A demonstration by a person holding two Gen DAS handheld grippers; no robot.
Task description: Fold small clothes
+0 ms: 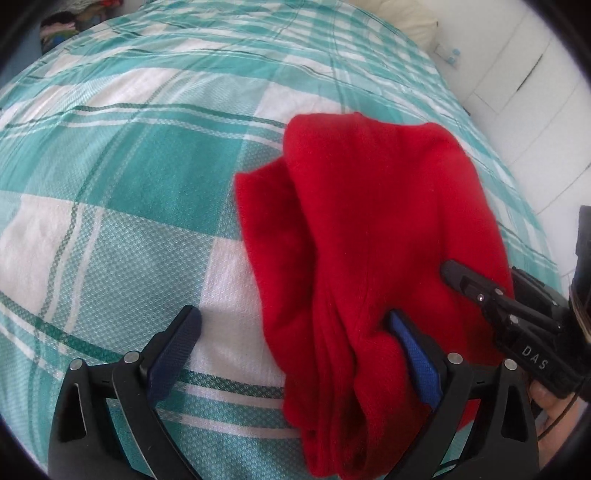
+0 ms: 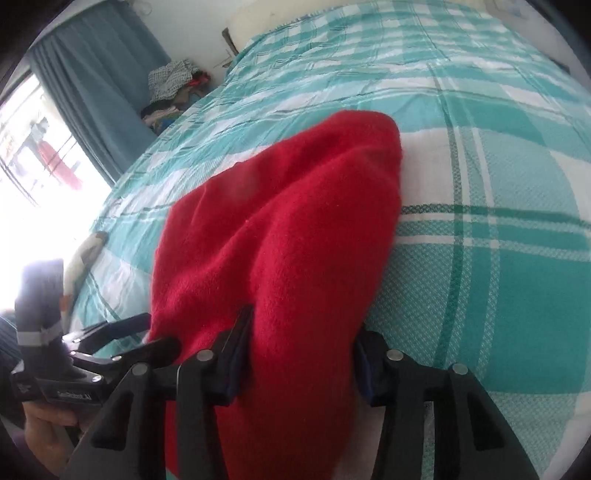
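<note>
A red fleece garment (image 1: 373,236) lies bunched in thick folds on the teal and white checked bedspread (image 1: 129,192). My left gripper (image 1: 295,328) is open; its right finger is under or against the garment's near edge, its left finger rests bare on the bedspread. The right gripper (image 1: 480,291) comes in from the right over the cloth. In the right wrist view the garment (image 2: 288,258) drapes between the fingers of my right gripper (image 2: 303,343), jaws apart, with cloth filling the gap. The left gripper (image 2: 110,332) shows at the lower left.
A pile of other clothes (image 2: 173,92) sits beside the bed's far corner, by a blue curtain (image 2: 96,74) and a bright window. A cream pillow (image 1: 402,18) lies at the bed's head. White cabinet doors (image 1: 517,74) stand to the right.
</note>
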